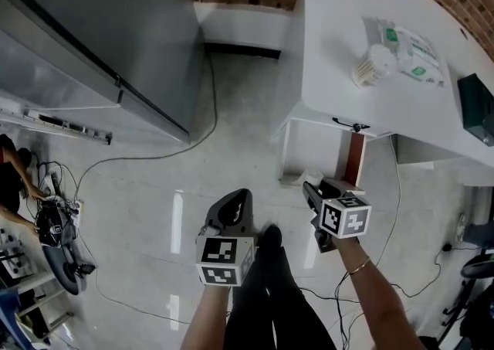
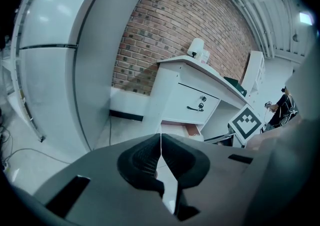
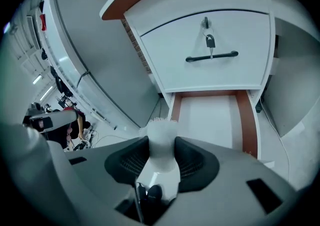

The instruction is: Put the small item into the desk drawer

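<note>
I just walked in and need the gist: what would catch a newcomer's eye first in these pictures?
The right tongs grip a small white item, pointed at the open lower drawer of the white desk. Above it, a closed drawer has a key in its lock. The left tongs are shut and empty.

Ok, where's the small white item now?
The small white item sits clamped in the right gripper, centre of the right gripper view, before the open drawer.

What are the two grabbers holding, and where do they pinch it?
The right gripper pinches a small white item by its middle; its fuzzy top pokes out past the jaws. The left gripper holds nothing, jaws shut together.
</note>
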The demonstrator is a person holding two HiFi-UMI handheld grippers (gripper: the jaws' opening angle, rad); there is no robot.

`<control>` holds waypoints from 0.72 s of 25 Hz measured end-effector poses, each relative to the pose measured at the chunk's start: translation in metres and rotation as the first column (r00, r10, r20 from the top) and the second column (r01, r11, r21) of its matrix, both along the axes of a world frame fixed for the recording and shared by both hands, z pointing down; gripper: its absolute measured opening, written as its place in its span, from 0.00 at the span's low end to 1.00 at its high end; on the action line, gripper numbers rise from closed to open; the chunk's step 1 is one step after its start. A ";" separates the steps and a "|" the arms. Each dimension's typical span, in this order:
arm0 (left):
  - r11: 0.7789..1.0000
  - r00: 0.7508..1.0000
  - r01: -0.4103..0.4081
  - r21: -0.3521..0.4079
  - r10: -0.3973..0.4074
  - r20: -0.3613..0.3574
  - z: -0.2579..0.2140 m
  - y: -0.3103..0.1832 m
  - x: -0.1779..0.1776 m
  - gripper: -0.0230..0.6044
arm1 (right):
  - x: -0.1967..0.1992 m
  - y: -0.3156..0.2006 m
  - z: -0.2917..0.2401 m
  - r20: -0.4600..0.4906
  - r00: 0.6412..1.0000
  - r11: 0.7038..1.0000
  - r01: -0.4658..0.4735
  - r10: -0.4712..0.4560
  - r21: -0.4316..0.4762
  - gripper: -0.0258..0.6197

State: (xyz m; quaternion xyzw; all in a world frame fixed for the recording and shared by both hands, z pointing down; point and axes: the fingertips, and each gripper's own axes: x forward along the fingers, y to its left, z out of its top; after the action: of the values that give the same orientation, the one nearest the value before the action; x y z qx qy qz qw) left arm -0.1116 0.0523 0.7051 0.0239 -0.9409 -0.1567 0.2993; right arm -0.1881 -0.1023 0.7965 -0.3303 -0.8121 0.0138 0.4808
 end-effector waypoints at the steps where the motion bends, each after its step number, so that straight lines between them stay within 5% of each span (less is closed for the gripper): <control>1: 1.000 1.000 -0.001 0.001 0.001 0.001 0.006 -0.001 -0.001 0.07 | -0.003 0.000 0.007 -0.001 1.000 1.000 0.001 -0.001 0.005 0.30; 18: 1.000 1.000 0.021 0.012 -0.021 0.013 0.063 0.041 -0.024 0.07 | -0.076 0.026 0.110 -0.087 0.996 0.986 0.012 0.002 0.165 0.30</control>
State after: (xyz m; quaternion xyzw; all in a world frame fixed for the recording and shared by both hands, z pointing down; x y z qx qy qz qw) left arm -0.1352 0.0931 0.7678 0.0169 -0.9421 -0.1652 0.2915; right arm -0.2644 -0.0766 0.9061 -0.2905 -0.7880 -0.0403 0.5414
